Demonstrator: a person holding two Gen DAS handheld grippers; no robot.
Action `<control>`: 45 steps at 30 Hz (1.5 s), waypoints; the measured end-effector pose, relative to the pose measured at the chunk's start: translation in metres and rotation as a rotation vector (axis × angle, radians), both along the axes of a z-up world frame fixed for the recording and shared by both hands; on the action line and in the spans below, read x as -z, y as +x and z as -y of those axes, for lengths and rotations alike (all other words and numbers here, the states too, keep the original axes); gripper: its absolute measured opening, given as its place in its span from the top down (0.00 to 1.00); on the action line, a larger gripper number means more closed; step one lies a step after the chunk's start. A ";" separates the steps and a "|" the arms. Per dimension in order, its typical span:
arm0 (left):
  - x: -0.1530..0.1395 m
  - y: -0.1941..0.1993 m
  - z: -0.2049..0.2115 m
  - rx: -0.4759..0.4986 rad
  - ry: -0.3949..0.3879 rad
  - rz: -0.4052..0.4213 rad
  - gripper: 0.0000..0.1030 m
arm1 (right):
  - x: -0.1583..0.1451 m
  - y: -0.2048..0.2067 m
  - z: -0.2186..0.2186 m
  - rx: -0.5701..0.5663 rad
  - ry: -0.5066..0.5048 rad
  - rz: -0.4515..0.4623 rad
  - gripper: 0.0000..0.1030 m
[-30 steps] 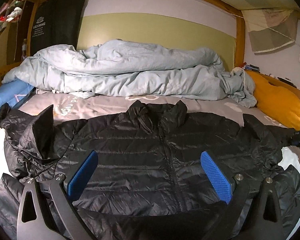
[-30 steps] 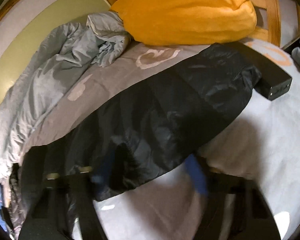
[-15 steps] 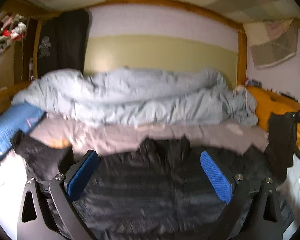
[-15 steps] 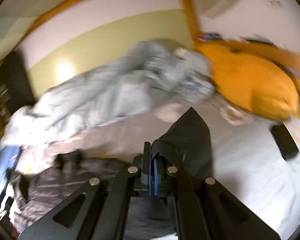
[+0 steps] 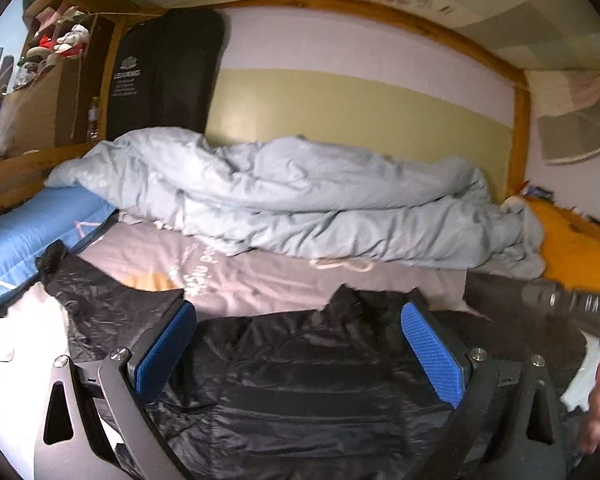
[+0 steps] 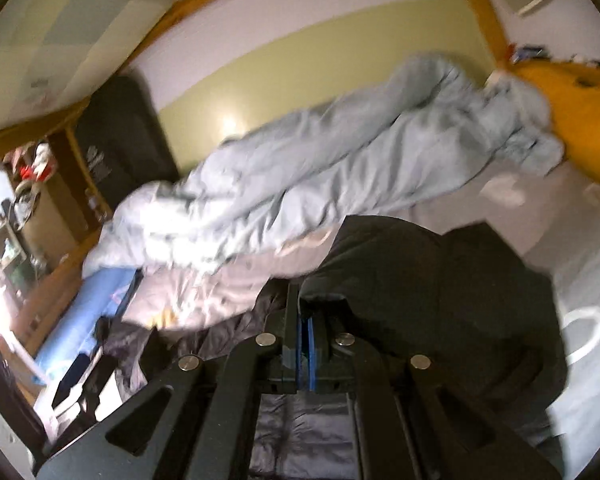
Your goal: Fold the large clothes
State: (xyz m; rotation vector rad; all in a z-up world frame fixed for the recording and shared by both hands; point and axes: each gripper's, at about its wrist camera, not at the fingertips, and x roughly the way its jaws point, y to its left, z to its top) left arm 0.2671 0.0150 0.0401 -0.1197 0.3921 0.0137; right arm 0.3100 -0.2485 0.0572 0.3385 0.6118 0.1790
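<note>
On a bed [image 5: 260,280] inside a wooden bunk frame [image 5: 380,10], a black puffer jacket [image 5: 300,380] lies spread across the grey sheet, collar toward a rumpled pale blue duvet [image 5: 300,196] heaped along the green-and-white wall; an orange pillow [image 5: 576,248] sits at the right end, a blue pillow [image 5: 28,232] at the left. The left gripper [image 5: 298,354] hovers over the jacket's chest, blue pads wide apart, pinching nothing. The right gripper [image 6: 304,344], tilted downward and rolled, has its pads clamped together on the jacket's sleeve [image 6: 440,280], lifted over the jacket's body
</note>
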 end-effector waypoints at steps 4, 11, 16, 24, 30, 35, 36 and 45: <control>0.023 0.020 0.003 -0.015 0.038 -0.077 0.00 | 0.056 0.019 -0.007 -0.042 -0.024 -0.127 0.93; 0.045 0.028 0.024 0.022 0.109 -0.117 0.00 | 0.092 0.016 -0.001 -0.075 -0.037 -0.221 0.41; 0.047 0.017 0.044 0.130 0.128 -0.097 0.00 | 0.051 -0.017 0.019 -0.086 0.042 -0.100 0.25; 0.056 0.021 0.109 0.363 0.150 -0.207 0.00 | 0.011 -0.052 0.092 0.168 0.052 0.042 0.21; 0.092 0.070 0.165 0.455 0.135 -0.448 0.00 | 0.036 -0.034 0.126 0.315 0.000 -0.049 0.21; 0.118 0.104 0.159 0.482 -0.061 -0.585 0.83 | 0.064 -0.017 0.149 0.300 0.102 -0.154 0.21; 0.119 0.105 0.152 0.494 -0.103 -0.595 0.91 | 0.067 -0.015 0.150 0.300 0.094 -0.166 0.21; 0.081 0.067 0.100 0.298 0.136 -0.399 0.92 | 0.088 0.003 0.108 0.171 -0.051 -0.269 0.21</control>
